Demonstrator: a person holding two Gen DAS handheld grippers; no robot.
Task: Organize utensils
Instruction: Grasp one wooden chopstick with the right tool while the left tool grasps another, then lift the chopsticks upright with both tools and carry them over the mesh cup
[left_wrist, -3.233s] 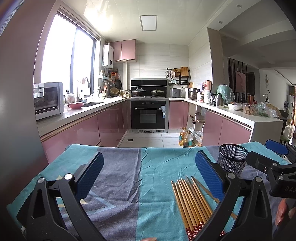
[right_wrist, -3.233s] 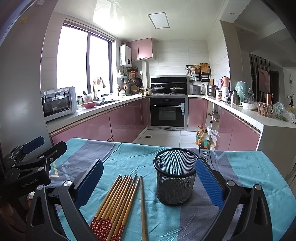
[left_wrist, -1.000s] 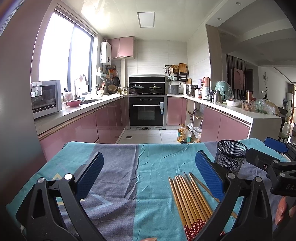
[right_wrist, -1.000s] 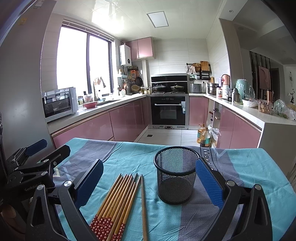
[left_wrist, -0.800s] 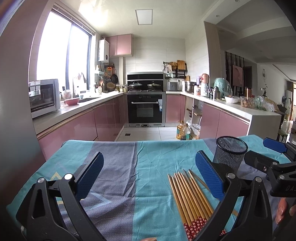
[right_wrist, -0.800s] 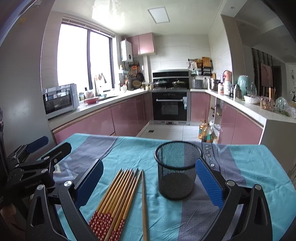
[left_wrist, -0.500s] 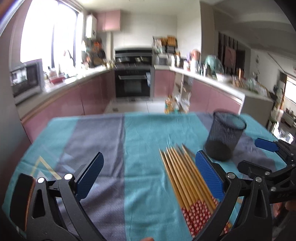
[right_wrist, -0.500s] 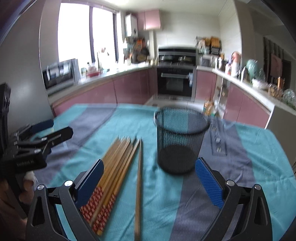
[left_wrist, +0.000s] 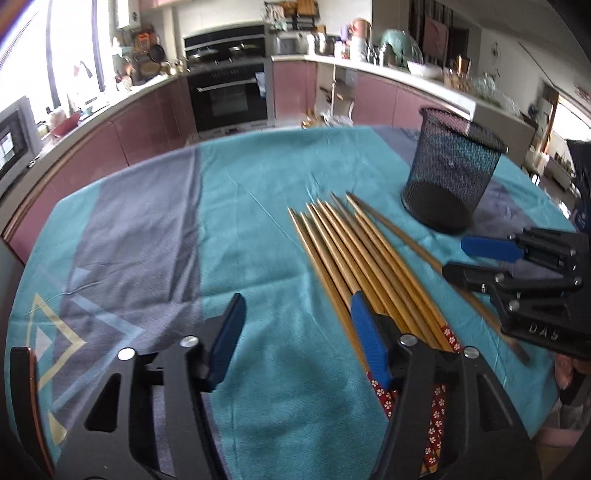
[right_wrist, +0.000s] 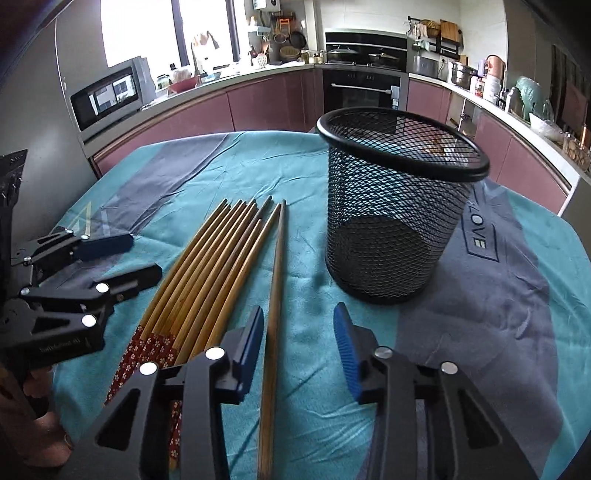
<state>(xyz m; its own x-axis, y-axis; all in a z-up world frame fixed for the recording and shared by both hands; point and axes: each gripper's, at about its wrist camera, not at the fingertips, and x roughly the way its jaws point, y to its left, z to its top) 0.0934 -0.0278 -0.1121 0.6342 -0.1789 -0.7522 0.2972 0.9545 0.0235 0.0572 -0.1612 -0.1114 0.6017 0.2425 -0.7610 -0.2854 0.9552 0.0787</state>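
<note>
On the desk, spread with a teal and grey patterned cloth, a fan of golden-brown wooden chopsticks with red flowered ends lies flat, their tips pointing toward the far side. One darker, plain wooden chopstick lies apart from the bundle on its right, just beside it. An upright black wire-mesh cylindrical holder stands to the right of the chopsticks, near their tips, and nothing shows inside it. The left gripper points down at the cloth with its jaws about half spread and closing; bare cloth lies between them, and its right blue pad sits over the left edge of the bundle without a stick between the pads. The right gripper also tilts down, its jaws narrower and closing; the lone dark chopstick runs between them, just beside the left pad, though neither pad visibly presses on it. From each wrist view the other gripper shows low beside the bundle.
</note>
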